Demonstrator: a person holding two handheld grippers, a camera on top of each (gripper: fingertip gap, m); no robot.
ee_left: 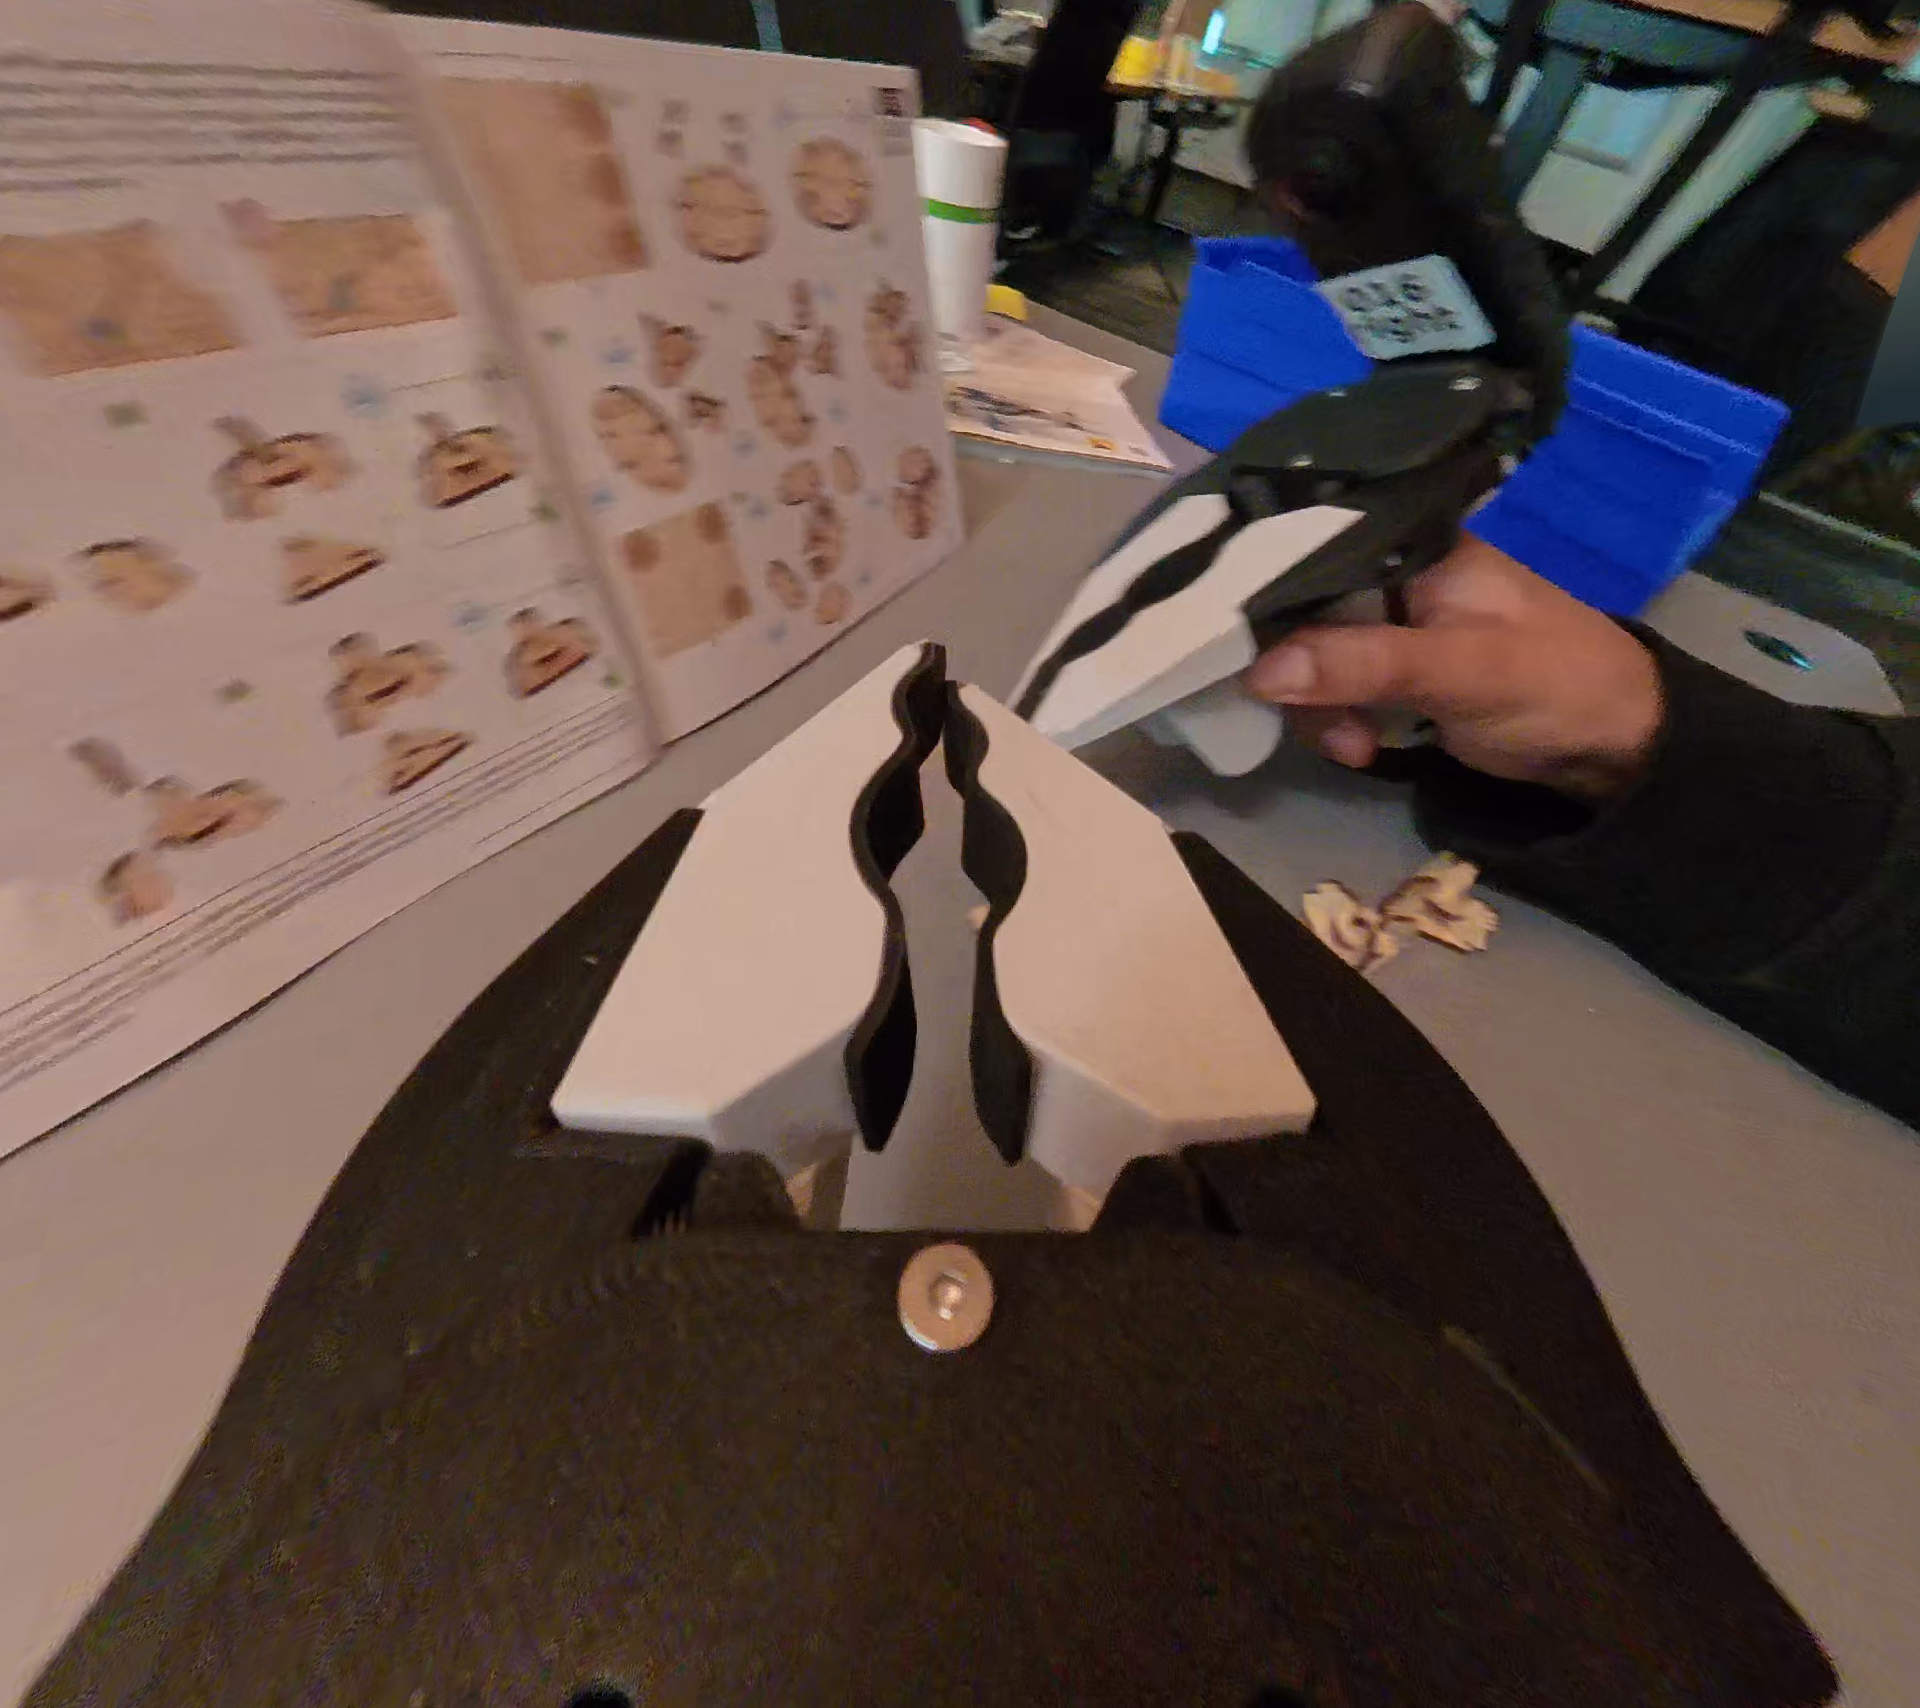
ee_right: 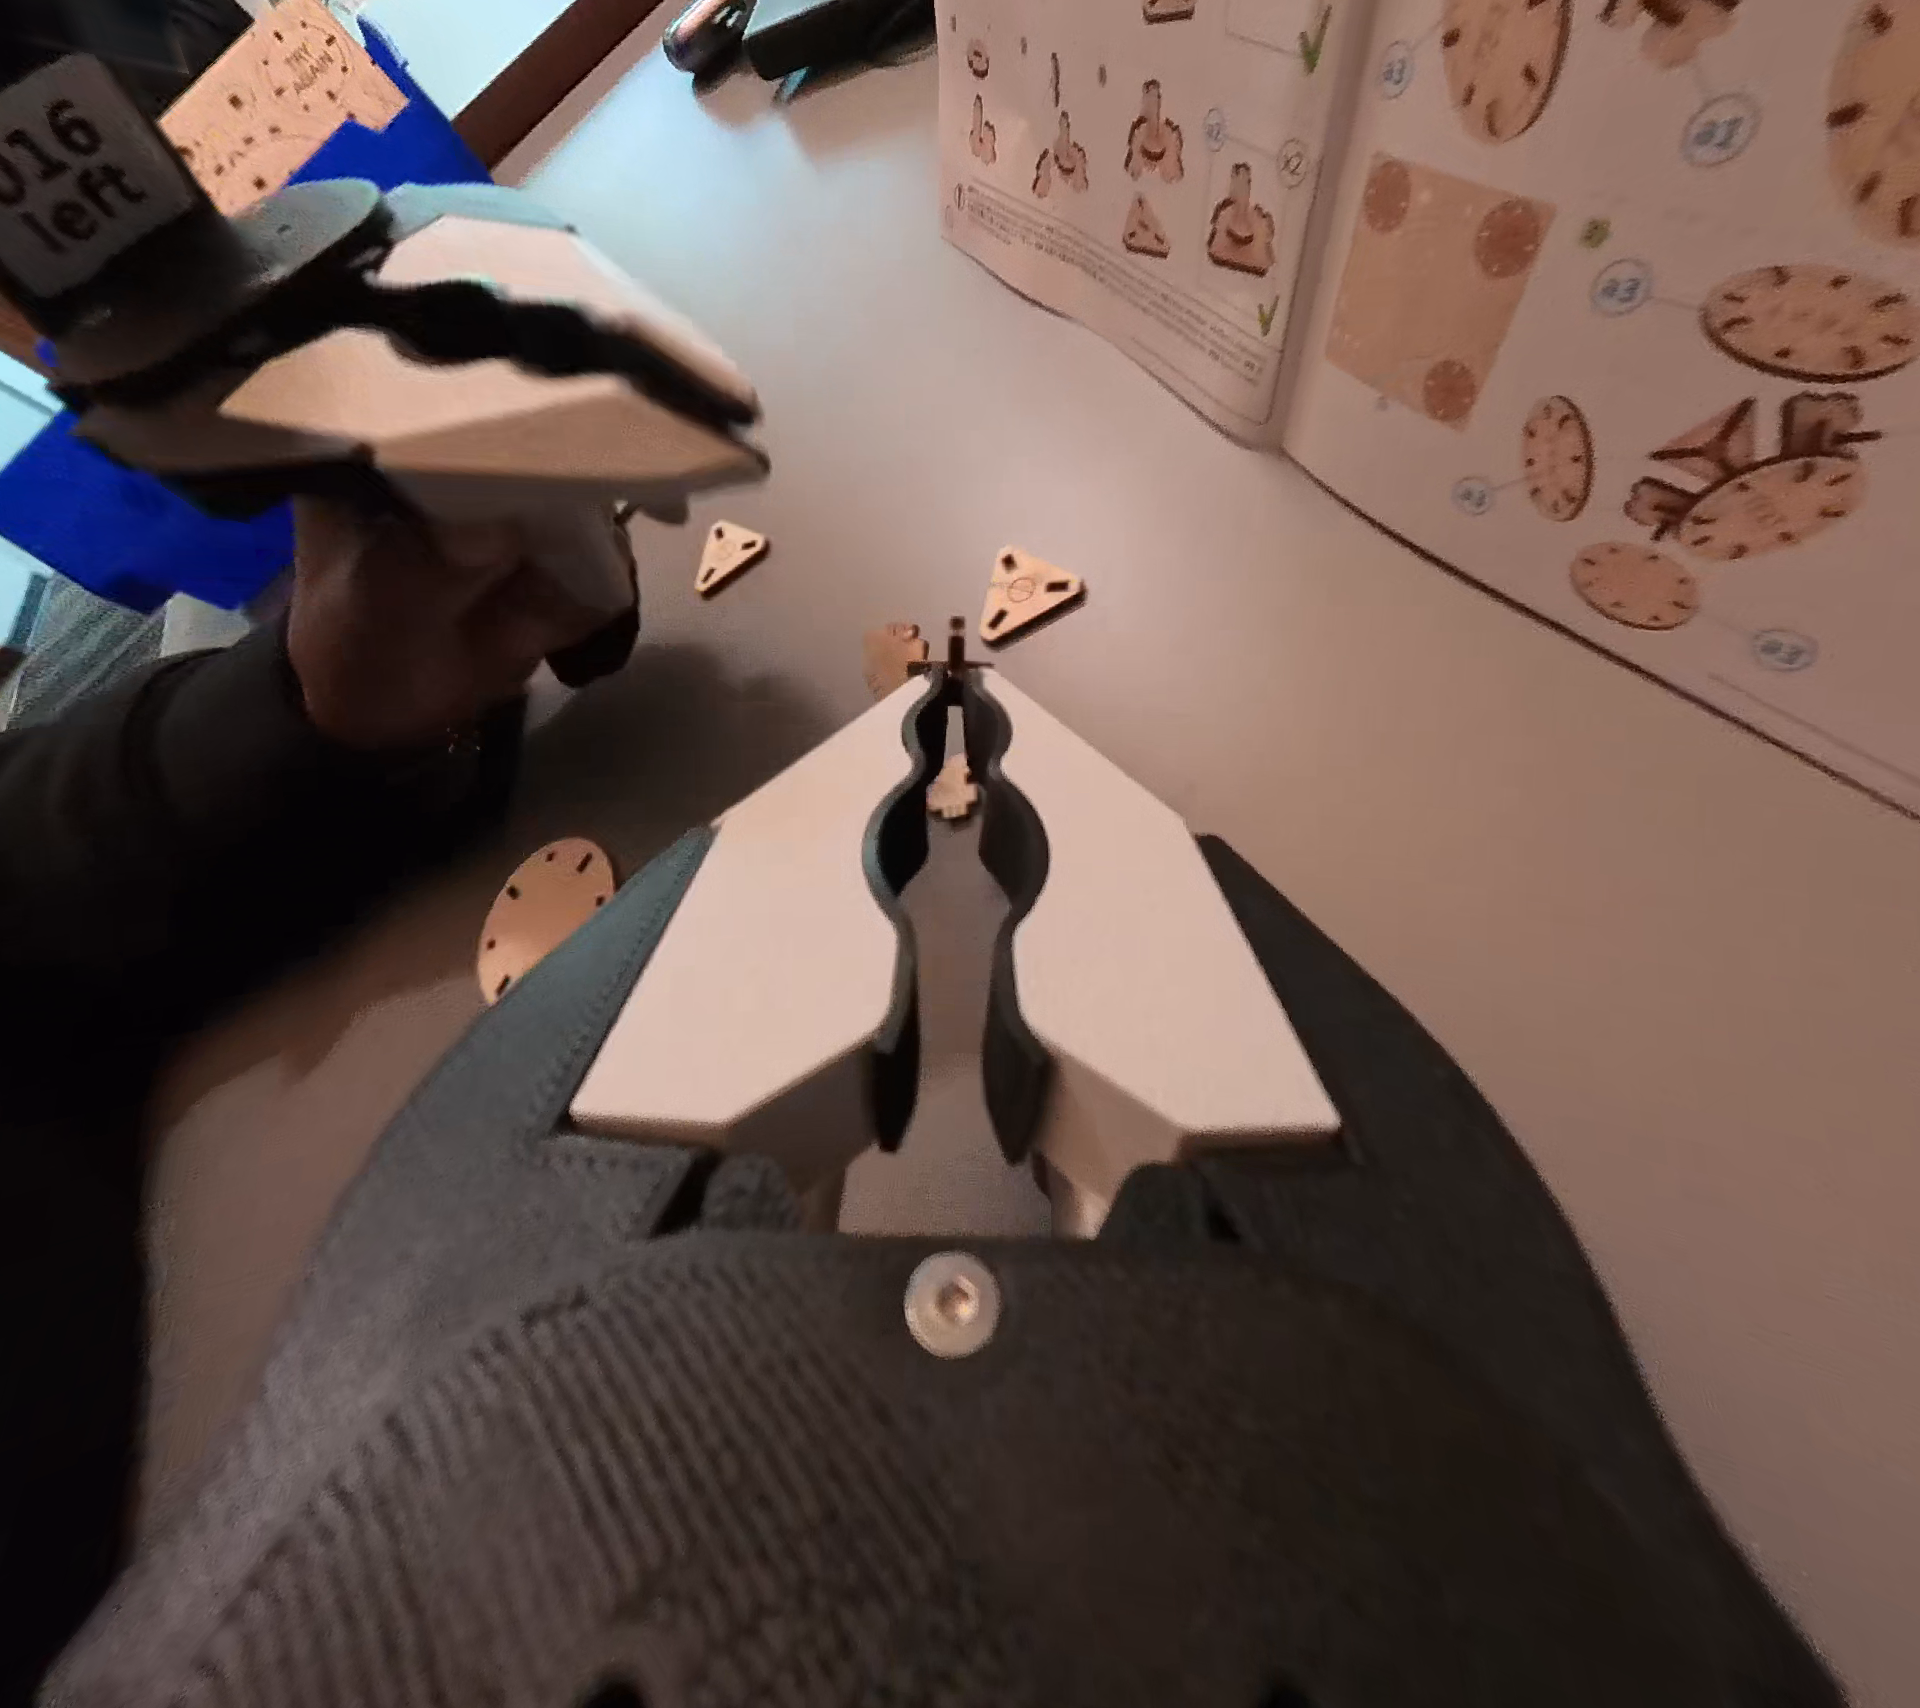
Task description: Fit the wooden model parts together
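While the left gripper (ee_left: 940, 671) hovers with jaws closed on nothing, the right gripper (ee_right: 954, 684) pinches a thin dark wooden piece (ee_right: 954, 656); triangular plates (ee_right: 1029, 593) lie mid-tabletop (ee_right: 1195, 827) near the open manual (ee_right: 1558, 204).

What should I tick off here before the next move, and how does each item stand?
1. Right gripper shut on a thin wooden piece at its tips: ok.
2. That piece's shape and tilt: seen edge-on, cannot tell.
3. Left gripper shut, nothing seen between its tips: ok.
4. The two grippers are apart, tips close but not touching: ok.
5. Two triangles and a disc lie flat on the table, clear of both grippers: ok.
6. Booklet lies open, pages in view: ok.
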